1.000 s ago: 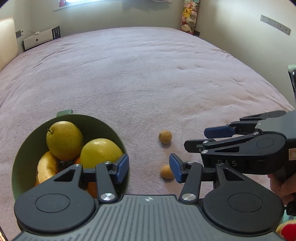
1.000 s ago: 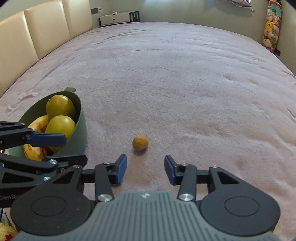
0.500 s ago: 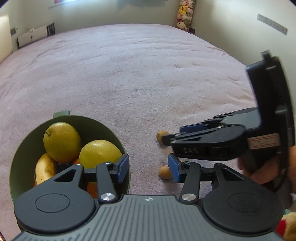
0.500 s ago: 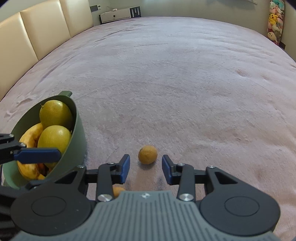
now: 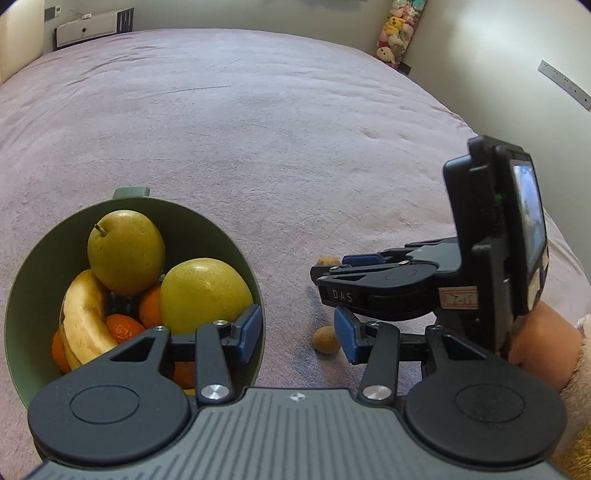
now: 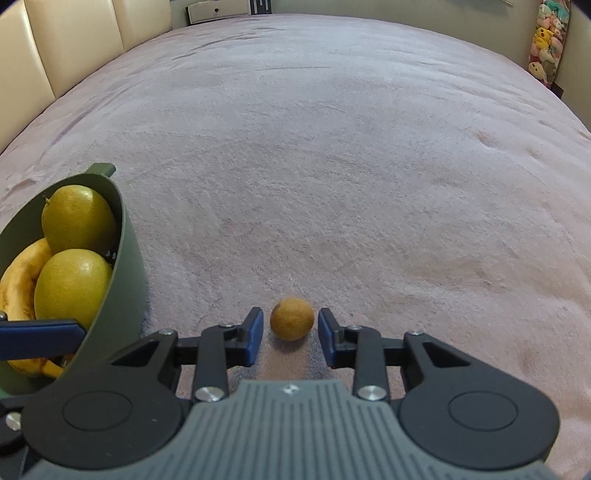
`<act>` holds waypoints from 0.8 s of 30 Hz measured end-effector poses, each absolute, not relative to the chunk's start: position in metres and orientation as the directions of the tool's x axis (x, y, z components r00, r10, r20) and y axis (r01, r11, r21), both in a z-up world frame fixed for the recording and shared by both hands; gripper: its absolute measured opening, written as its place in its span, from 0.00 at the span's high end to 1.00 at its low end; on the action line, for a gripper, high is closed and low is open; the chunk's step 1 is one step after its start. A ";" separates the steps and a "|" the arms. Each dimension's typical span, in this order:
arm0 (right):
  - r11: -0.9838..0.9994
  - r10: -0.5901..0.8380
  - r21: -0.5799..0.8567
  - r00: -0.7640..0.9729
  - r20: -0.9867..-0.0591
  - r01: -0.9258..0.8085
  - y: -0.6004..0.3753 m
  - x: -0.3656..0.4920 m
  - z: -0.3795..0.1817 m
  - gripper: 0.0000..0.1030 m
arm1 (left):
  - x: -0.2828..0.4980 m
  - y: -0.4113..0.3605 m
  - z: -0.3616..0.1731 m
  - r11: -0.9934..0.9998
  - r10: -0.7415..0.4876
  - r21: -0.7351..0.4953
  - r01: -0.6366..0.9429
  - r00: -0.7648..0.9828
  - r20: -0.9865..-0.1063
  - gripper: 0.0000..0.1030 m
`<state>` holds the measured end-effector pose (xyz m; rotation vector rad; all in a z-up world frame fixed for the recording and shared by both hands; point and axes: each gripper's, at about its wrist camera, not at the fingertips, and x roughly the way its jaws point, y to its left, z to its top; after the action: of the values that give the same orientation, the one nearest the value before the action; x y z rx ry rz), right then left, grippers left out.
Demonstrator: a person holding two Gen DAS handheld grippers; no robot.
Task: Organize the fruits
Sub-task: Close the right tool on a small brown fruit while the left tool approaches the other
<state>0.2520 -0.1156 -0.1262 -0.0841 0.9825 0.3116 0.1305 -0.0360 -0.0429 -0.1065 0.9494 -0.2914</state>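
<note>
The right wrist view alone shows the grip plainly: a small brown fruit (image 6: 291,319) lies on the bed just to the right of the green bowl (image 5: 35,291), and the right gripper (image 6: 290,325) straddles it. Its jaws have just been closing and now stand narrow, with the fruit between them and a sliver of blanket on either side, so the pads do not yet press on it. In the left wrist view that fruit is only a brown edge peeking over the right gripper's fingers.

The left wrist view gives what the other lacks:
- a second small brown fruit (image 5: 325,339), nearer the camera, also right of the bowl
- the hand (image 5: 539,339) in a fluffy sleeve (image 5: 580,373) holding the right gripper, and a lit screen (image 5: 528,218) on its back
- the bowl's full contents: two pears (image 5: 125,251), a banana (image 5: 83,317) and oranges (image 5: 122,328)

The left gripper (image 5: 295,332) hovers over the bowl's right rim, jaws about half open after closing a little, gripping nothing; one pad sits above the bowl's inside, the other out over the blanket.

The bed is covered by a pale mauve plush blanket (image 6: 332,147). Beyond the bowl, a cream padded headboard (image 6: 66,44) runs along the left, a white unit (image 6: 218,9) stands at the far wall, and plush toys (image 6: 546,40) are stacked in the far right corner
</note>
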 end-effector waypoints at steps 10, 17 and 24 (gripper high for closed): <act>0.955 0.226 0.077 0.532 -0.816 -0.287 -0.124 0.244 -0.114 0.78 | 0.122 -0.051 -0.032 0.961 -0.263 -0.157 0.227 0.586 -0.766 0.47; 0.967 0.195 0.071 0.527 -0.827 -0.246 -0.148 0.229 -0.108 0.78 | 0.115 -0.071 -0.032 0.952 -0.271 -0.124 0.280 0.580 -0.768 0.47; 0.976 0.179 0.082 0.525 -0.832 -0.203 -0.173 0.215 -0.107 0.78 | 0.114 -0.079 -0.046 0.959 -0.275 -0.174 0.223 0.583 -0.764 0.47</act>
<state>0.2155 -0.1729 -0.1066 -0.0262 0.9915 0.2289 0.1145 -0.0786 -0.0460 -0.0616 0.9026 -0.2908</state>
